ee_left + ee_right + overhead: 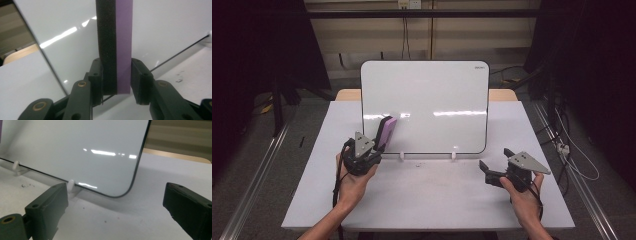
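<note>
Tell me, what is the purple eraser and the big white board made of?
Eraser: probably a purple plastic back with a black foam or felt pad; the black side looks speckled and spongy. Whiteboard: a smooth glossy white surface, since the lights reflect in it; its core can't be told.

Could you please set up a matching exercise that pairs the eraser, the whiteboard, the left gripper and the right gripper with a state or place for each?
Things:
1. eraser
2. whiteboard
3. left gripper
4. right gripper

States or places:
A. jaws wide open, nothing between them
B. stands propped upright on white pegs at the back of the table
C. purple with a black felt side, held up against the board
D. jaws clamped on both sides of a block

Pairs: 1-C, 2-B, 3-D, 4-A
</note>
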A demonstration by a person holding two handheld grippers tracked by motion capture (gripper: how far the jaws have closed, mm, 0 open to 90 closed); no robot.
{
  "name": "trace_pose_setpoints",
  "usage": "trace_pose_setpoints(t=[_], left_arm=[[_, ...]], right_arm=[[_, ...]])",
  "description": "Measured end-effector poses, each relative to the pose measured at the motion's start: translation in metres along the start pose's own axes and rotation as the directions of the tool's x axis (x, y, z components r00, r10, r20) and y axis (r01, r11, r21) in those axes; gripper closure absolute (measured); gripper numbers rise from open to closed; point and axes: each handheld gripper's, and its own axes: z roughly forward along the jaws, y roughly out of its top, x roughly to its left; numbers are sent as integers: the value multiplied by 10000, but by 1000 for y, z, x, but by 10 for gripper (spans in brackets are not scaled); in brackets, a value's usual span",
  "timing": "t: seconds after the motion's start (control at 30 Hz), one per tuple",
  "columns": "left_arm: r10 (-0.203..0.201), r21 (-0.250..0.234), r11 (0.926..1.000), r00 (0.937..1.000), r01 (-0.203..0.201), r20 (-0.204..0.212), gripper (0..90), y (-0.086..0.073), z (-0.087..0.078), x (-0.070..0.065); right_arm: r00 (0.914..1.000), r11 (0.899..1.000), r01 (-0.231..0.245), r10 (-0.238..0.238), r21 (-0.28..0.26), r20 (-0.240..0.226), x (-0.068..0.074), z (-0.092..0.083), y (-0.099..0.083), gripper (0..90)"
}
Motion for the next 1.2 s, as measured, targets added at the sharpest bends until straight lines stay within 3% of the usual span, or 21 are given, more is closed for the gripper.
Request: trace_pose_setpoints(t=[0.17, 0.27, 0.37, 0.43, 0.57, 0.63, 0.7, 0.77, 0.83, 0.9, 0.97, 1.0, 1.1, 1.17, 1.2], left_arm=[[365, 908, 9954, 9969, -300, -699, 653, -2, 9, 4], [539, 984, 9941, 9944, -449, -910, 652, 0, 11, -1], [1032, 1231, 9885, 9873, -883, -1207, 648, 2, 14, -9], [1242, 1481, 9834, 9840, -1048, -1277, 645, 5, 16, -13], [1287, 1568, 9817, 9837, -1084, -1255, 624, 8, 21, -17], [1132, 1618, 9823, 9870, -939, -1144, 623, 7, 23, -15], [790, 1436, 9876, 9918, -642, -1000, 603, 6, 23, -11], [337, 1209, 9923, 9971, -253, -678, 444, 4, 21, -7], [192, 1022, 9947, 9988, -146, -449, 395, 1, 17, -4], [-162, 587, 9981, 9998, 169, -130, 290, -3, 13, 0], [-420, 221, 9989, 9991, 420, 15, 232, -8, 7, 3], [-618, -31, 9981, 9977, 619, 279, 179, -10, 5, 4], [-1201, -451, 9912, 9882, 1248, 956, 108, -16, -2, 11], [-1469, -547, 9866, 9825, 1540, 1148, 63, -20, -7, 15], [-1462, -644, 9860, 9827, 1541, 1140, 56, -23, -10, 16]], right_arm=[[10000, 9998, -80, 80, 160, 4, -3, -1, -6, 58], [9999, 9997, -41, 44, 254, -112, -1, 2, -8, 58], [9998, 9996, -16, 21, 277, -175, 1, 3, -8, 59], [9998, 9997, 0, 5, 261, -193, 1, 4, -7, 59], [9997, 9996, -20, 27, 282, -226, 1, 3, -8, 59], [9997, 9997, 1, 5, 240, -244, 1, 3, -8, 59], [9997, 9997, -29, 35, 237, -254, 0, 3, -8, 59], [9997, 9997, -19, 25, 234, -247, 0, 4, -8, 59], [9997, 9996, -51, 58, 279, -252, -1, 4, -9, 59], [9997, 9996, -81, 87, 262, -229, -2, 4, -9, 59], [9997, 9997, -98, 103, 223, -213, -2, 3, -9, 59], [9997, 9997, -102, 107, 225, -210, -2, 3, -8, 59], [9998, 9998, -82, 85, 197, -190, -3, 2, -9, 59], [9998, 9997, -95, 98, 203, -177, -3, 1, -9, 59], [9998, 9997, -94, 98, 206, -181, -3, 1, -9, 59]])
